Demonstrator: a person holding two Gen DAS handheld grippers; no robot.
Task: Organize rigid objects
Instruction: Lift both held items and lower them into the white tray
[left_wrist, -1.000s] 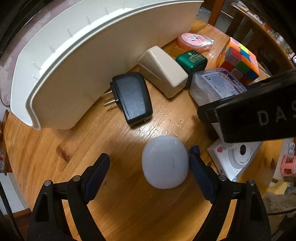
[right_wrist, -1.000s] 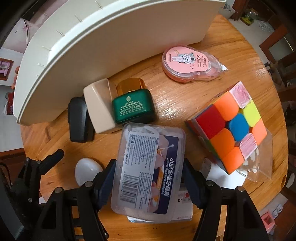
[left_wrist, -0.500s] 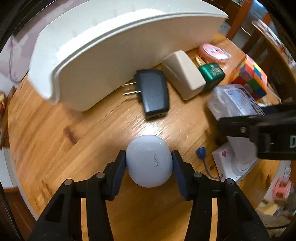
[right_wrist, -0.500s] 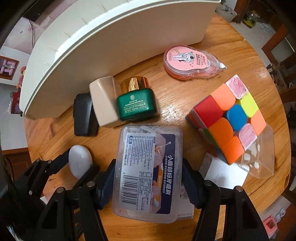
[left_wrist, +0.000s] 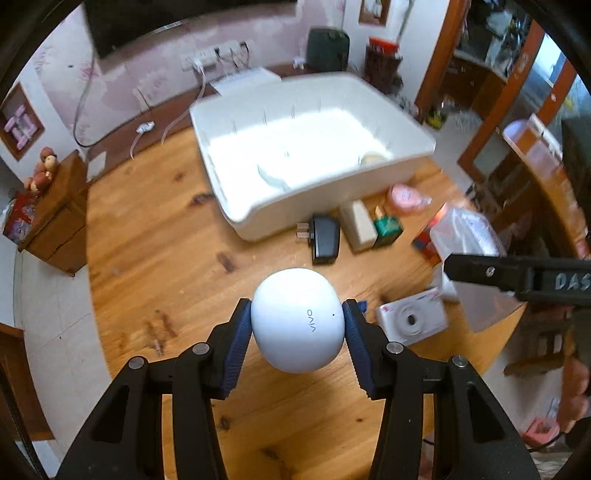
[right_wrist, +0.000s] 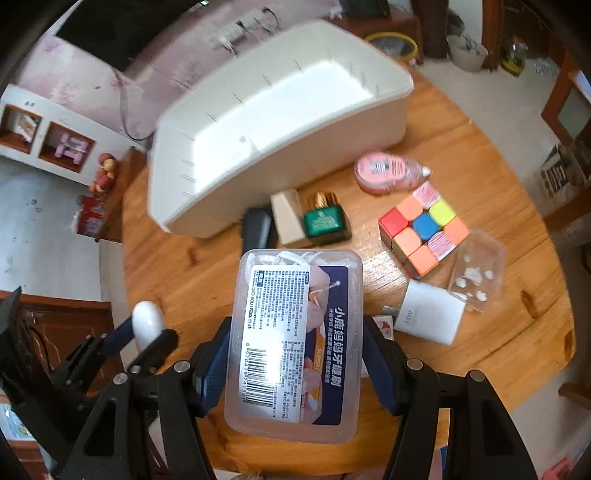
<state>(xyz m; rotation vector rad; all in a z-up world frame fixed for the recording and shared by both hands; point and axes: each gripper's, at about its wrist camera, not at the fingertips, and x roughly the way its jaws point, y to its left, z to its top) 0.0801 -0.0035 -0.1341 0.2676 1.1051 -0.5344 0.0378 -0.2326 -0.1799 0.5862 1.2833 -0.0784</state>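
Both tools are lifted above the round wooden bench (right_wrist: 177, 266): the left tool (left_wrist: 297, 325) clenches a white earbud case (left_wrist: 297, 319), and the right tool (right_wrist: 295, 354) clenches a clear floss box (right_wrist: 295, 343). The white bin (left_wrist: 314, 147) looks nearly empty, so most sorting seems left: charger (left_wrist: 325, 240), cube (right_wrist: 424, 232), camera (left_wrist: 410, 317). Open air above its rim leaves room.

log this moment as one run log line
left gripper: shut on white earbud case | right gripper: shut on clear floss box | both lifted | white bin: ahead
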